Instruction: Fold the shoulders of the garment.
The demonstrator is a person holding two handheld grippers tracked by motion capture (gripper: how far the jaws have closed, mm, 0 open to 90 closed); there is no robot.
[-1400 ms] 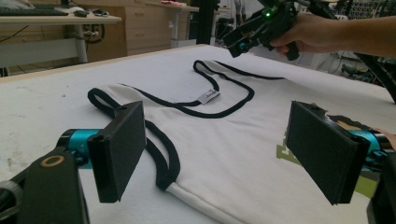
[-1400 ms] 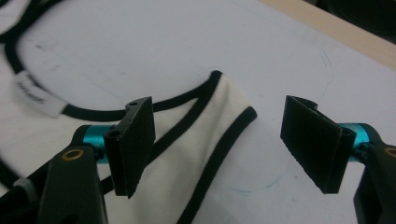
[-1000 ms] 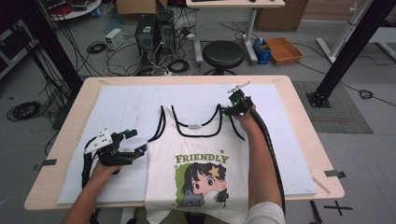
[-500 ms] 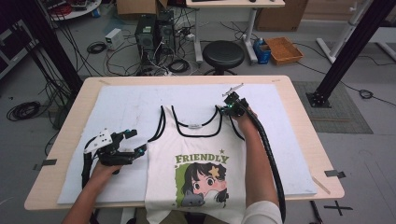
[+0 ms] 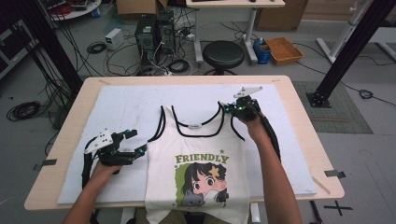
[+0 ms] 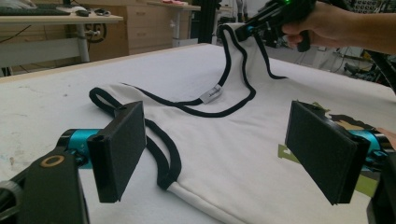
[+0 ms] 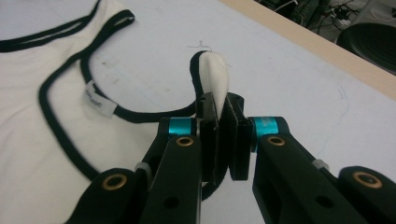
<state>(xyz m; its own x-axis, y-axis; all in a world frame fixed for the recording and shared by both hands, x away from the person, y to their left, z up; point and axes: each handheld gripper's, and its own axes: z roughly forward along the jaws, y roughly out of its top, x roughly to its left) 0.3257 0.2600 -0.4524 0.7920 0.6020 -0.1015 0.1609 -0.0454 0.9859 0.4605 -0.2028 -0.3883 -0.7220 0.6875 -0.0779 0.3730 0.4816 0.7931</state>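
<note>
A white tank top [image 5: 201, 144] with black trim and a "FRIENDLY" cartoon print lies flat on the white mat. My right gripper [image 5: 229, 108] is shut on its right shoulder strap [image 7: 215, 74] and holds the strap's loop raised a little off the mat. In the right gripper view the pads [image 7: 223, 112] pinch the strap, whose folded end sticks out past them. My left gripper [image 5: 138, 141] stands open just above the mat at the top's left edge, below the left strap [image 6: 161, 149]. Nothing lies between its pads [image 6: 219, 154]. The left gripper view has the right gripper [image 6: 243, 31] far off, lifting the strap.
The white mat [image 5: 116, 107] covers most of the wooden table [image 5: 303, 121]. A neck label [image 5: 194, 125] lies at the collar. A stool [image 5: 224, 53], computer cases and cables stand on the floor beyond the far edge.
The right gripper has risen and drifted slightly right, pulling the right shoulder strap up from the mat. The left gripper has stayed where it was.
</note>
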